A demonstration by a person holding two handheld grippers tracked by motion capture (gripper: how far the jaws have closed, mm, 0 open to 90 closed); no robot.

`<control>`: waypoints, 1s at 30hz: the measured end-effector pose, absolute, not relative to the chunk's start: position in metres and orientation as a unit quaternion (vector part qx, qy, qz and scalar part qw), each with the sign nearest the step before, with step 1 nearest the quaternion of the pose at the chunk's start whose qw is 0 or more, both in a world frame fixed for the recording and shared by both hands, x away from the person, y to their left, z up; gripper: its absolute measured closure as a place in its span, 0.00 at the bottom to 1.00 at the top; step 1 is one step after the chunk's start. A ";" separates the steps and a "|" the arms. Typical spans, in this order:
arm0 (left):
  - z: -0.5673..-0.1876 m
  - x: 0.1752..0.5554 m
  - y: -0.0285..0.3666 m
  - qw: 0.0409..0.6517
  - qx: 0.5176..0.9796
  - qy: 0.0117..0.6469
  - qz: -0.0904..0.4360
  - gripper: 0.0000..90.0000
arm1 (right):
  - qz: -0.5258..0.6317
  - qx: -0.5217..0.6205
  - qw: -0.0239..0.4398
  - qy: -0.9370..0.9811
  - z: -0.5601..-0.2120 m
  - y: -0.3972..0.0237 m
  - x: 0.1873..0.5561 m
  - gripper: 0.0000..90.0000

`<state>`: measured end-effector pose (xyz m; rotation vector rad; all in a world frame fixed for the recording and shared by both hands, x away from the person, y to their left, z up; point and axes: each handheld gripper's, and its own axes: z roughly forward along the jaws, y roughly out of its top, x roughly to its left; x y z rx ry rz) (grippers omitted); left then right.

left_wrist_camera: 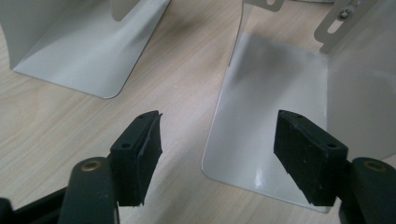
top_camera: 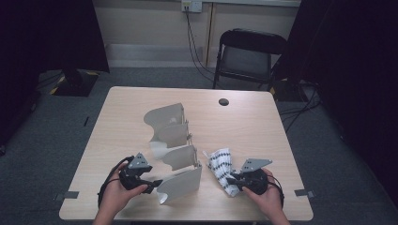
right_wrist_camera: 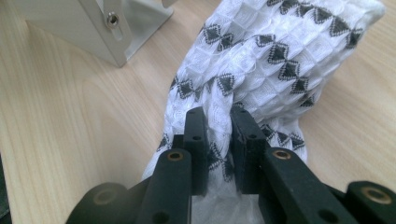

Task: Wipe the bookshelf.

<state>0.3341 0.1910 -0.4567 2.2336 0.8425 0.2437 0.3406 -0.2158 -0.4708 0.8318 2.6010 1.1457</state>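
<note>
A set of hinged white metal plates (top_camera: 172, 133) stands in the middle of the wooden table (top_camera: 248, 126). The nearest plate (top_camera: 180, 185) lies just ahead of my left gripper (top_camera: 154, 184). In the left gripper view that plate (left_wrist_camera: 266, 107) reaches in between the jaws of the left gripper (left_wrist_camera: 217, 126), which stands open, and the pads do not touch it. A white cloth with black diamonds (top_camera: 219, 161) lies crumpled to the right of the plates. My right gripper (top_camera: 231, 179) is shut on its near end. In the right gripper view the cloth (right_wrist_camera: 261, 56) is pinched in the right gripper (right_wrist_camera: 218, 114).
A second plate (left_wrist_camera: 88, 46) lies to the upper left in the left gripper view. The table has a round cable hole (top_camera: 224, 101) at the far right. A black folding chair (top_camera: 248, 51) stands behind the table, with cables hanging from a wall socket (top_camera: 191, 5).
</note>
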 end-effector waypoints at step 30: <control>-0.392 0.367 0.143 0.355 0.891 0.262 0.103 0.70 | 0.369 0.309 0.107 0.870 -0.465 -0.251 0.336 0.83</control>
